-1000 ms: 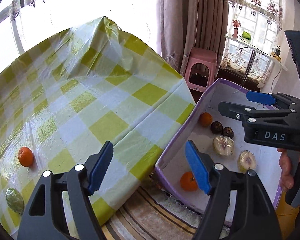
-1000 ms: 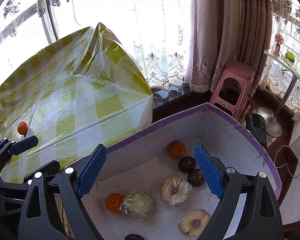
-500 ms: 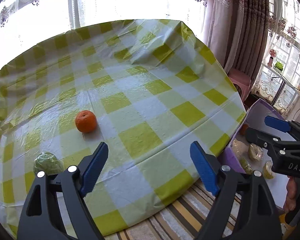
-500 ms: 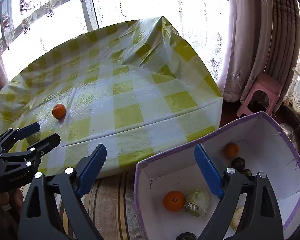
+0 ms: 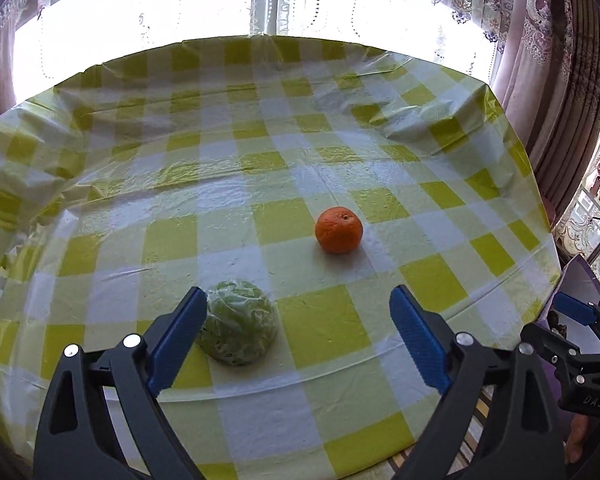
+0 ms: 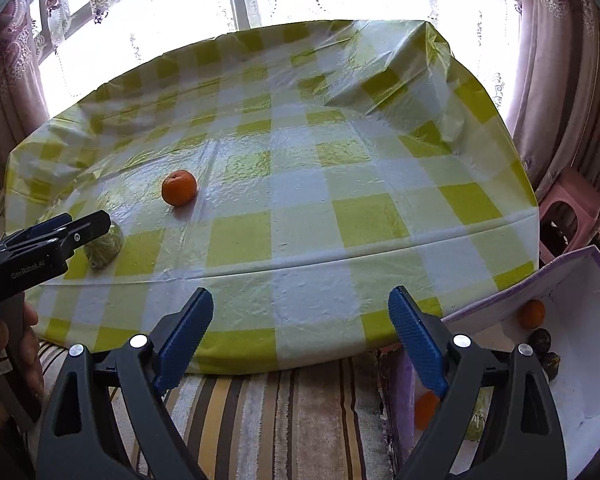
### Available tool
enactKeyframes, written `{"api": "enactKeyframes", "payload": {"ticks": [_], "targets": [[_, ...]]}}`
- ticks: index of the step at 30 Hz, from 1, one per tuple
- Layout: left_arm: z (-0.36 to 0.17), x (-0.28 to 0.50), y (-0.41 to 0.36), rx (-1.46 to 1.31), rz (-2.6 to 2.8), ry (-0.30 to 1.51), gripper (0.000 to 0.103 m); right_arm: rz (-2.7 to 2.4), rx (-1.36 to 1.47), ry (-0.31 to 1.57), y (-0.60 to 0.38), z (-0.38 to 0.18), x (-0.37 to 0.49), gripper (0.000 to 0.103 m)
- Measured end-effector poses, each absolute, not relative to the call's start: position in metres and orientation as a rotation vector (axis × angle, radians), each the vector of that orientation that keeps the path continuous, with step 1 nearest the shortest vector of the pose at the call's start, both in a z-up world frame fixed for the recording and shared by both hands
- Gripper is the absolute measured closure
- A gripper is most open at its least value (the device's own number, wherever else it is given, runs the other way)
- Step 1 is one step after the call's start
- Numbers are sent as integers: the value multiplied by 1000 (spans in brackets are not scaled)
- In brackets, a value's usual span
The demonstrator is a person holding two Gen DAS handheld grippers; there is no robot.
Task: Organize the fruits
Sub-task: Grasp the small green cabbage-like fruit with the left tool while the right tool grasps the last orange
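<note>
nearby: two fruits left on the checked cloth, both tools empty

presently the left gripper (image 5: 296, 336) is seen angled down over the near part of the table (image 5: 324, 184), its jaws spreading wider, with nothing pressed between the blue pads. a wrapped green fruit (image 5: 238, 322) is noted on the yellow-and-white checked cloth just beside the left pad (image 5: 176, 340); whether it is touched cannot be told. an orange (image 5: 338, 230) is found farther out on the cloth, apart from the green fruit and beyond the right pad.

the right gripper (image 6: 300, 336) is held over the striped rug (image 6: 284, 412) at the table's near edge, jaws standing apart and empty. at its right a white box with purple rim (image 6: 580, 256) is set on the floor, below table level; inside it another orange (image 6: 532, 314), two dark round fruits (image 6: 540, 340) and, partly hidden behind the right finger, a further orange fruit (image 6: 426, 410) are recorded.

obstructions: the cloth is bunched up into a peak at the far right corner (image 6: 420, 64). a pink stool (image 6: 568, 212) is set beyond the box. lace curtains (image 5: 552, 40) and a bright window are noted behind the table. a hand (image 6: 4, 364) is seen on the left tool's handle.
</note>
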State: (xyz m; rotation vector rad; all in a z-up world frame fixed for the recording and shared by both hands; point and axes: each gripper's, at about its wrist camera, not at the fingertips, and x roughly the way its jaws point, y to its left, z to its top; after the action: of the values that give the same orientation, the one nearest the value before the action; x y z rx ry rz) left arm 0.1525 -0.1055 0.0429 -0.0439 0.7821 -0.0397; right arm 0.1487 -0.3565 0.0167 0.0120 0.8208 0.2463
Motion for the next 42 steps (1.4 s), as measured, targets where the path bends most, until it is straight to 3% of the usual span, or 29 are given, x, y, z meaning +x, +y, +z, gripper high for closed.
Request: {"api": "enactKeyframes", "payload": {"ticks": [14, 24, 36, 42], "targets": [[14, 165, -71, -45, -13, 876, 10, 298, -14, 830, -306, 9, 181, 16], [0, 173, -75, 8, -1, 918, 37, 324, -59, 828, -270, 4, 207, 16], [0, 171, -55, -55, 72, 872, 39, 354, -103, 800, -223, 2, 238, 17], [1, 169, -44, -98, 98, 861, 40, 372, -115, 787, -203, 1, 248, 21]]}}
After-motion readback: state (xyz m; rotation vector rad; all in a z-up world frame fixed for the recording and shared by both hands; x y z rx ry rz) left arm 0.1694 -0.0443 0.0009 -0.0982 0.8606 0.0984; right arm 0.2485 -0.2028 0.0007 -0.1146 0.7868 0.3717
